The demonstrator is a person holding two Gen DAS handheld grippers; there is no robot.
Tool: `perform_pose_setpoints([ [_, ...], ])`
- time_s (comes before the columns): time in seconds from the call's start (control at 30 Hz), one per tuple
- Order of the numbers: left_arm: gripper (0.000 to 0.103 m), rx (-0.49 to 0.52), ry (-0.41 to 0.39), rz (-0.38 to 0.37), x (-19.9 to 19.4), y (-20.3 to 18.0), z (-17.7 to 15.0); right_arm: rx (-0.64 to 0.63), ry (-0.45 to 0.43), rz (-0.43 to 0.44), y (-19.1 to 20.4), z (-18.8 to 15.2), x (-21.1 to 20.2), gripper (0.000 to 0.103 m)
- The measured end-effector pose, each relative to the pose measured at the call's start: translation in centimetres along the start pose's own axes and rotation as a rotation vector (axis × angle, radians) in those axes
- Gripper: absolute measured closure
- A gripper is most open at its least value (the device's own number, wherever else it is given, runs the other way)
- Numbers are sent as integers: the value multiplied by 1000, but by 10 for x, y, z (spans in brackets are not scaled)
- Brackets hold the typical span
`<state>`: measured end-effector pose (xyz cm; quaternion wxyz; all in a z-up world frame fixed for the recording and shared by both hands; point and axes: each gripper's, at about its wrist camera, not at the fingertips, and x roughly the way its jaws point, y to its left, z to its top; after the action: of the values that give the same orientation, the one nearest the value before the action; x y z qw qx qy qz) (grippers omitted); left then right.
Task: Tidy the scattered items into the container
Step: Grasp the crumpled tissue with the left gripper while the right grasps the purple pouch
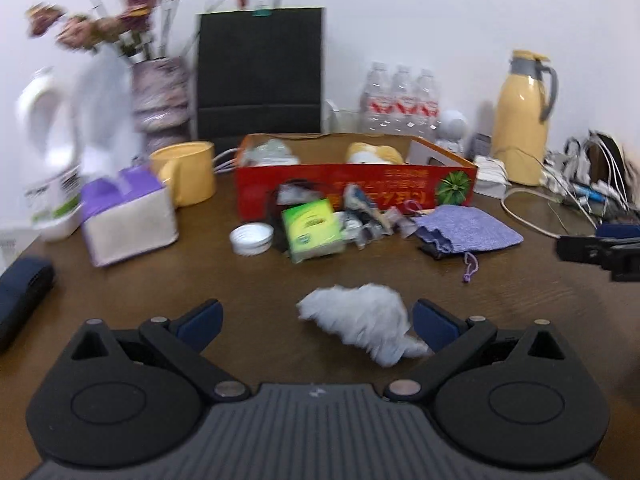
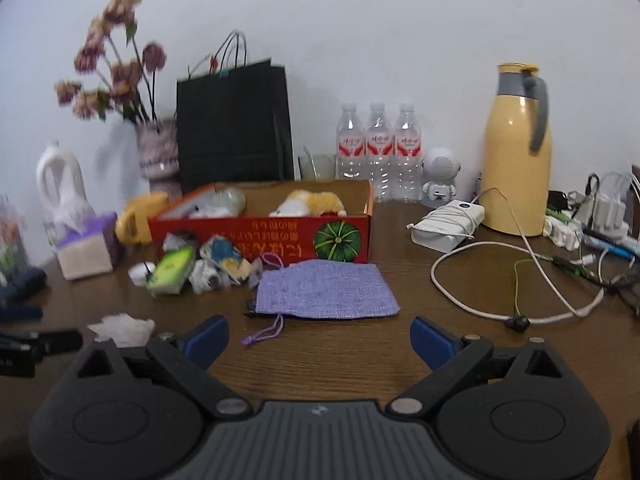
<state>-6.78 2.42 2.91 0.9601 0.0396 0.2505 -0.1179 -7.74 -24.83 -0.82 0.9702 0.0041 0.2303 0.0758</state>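
Left claw [image 1: 316, 320]: fingers spread wide apart, holding nothing, low over the brown counter [image 1: 160, 280].
Crumpled tissue [image 1: 360, 320]: a white wad lying on the counter between the left claw's fingers, closer to the right finger [image 1: 434, 326] and partly in front of it; whether they touch cannot be told. In the right wrist view the same wad [image 2: 122, 328] lies at the far left, outside the right claw's left finger.
Right claw [image 2: 320, 338]: fingers wide apart, empty, above bare counter.
Purple pouch [image 2: 326, 290]: lies flat on the counter just ahead of the right claw, its drawstring [image 2: 266, 334] trailing toward the gap between the fingers without reaching them.
Red box [image 2: 260, 236]: open cardboard container farther back, directly behind the pouch, with a melon picture on its front wall. A yellow and white soft toy [image 2: 310, 204] and some pale wrapped things already lie inside.
Loose items: a green box [image 1: 312, 230], a white lid [image 1: 252, 238] and a small pile of wrappers [image 1: 368, 216] sit on the counter against the front of the red box, left of the pouch.
Background: tissue pack [image 1: 128, 216], black paper bag [image 1: 260, 72], three water bottles [image 2: 378, 152], yellow flask [image 2: 516, 152], cables [image 2: 500, 280].
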Motion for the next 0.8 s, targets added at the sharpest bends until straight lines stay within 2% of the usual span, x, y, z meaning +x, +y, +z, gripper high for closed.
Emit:
perform_pose_setpoints([
  [0.1, 13, 56, 5, -36, 17, -12, 7, -28, 44, 2, 9, 1, 19, 7],
  [0.17, 21, 66, 39, -55, 29, -16, 9, -63, 70, 1, 11, 0, 33, 7],
  [0.3, 31, 3, 127, -87, 49, -11, 7, -149, 102, -78, 0, 18, 71, 11],
  [0.37, 41, -24, 155, -104, 53, -5, 4, -114, 131, -64, -16, 29, 91, 11],
  [0.43, 64, -30, 150, -100, 54, -3, 2, -59, 181, -23, -31, 37, 115, 14],
  [0.53, 72, -32, 138, -105, 53, -2, 2, 3, 243, 21, -43, 44, 147, 19],
  [0.67, 75, -33, 127, -99, 52, -3, 4, 0, 260, 33, -35, 45, 167, 19],
  [0.7, 75, -34, 127, -99, 52, -3, 4, -14, 266, 34, -31, 43, 169, 22],
  [0.73, 75, -34, 125, -98, 53, -3, 4, -27, 278, 33, -27, 42, 172, 32],
  [0.8, 75, -28, 121, -94, 54, -4, 3, -67, 265, 23, -20, 38, 172, 36],
])
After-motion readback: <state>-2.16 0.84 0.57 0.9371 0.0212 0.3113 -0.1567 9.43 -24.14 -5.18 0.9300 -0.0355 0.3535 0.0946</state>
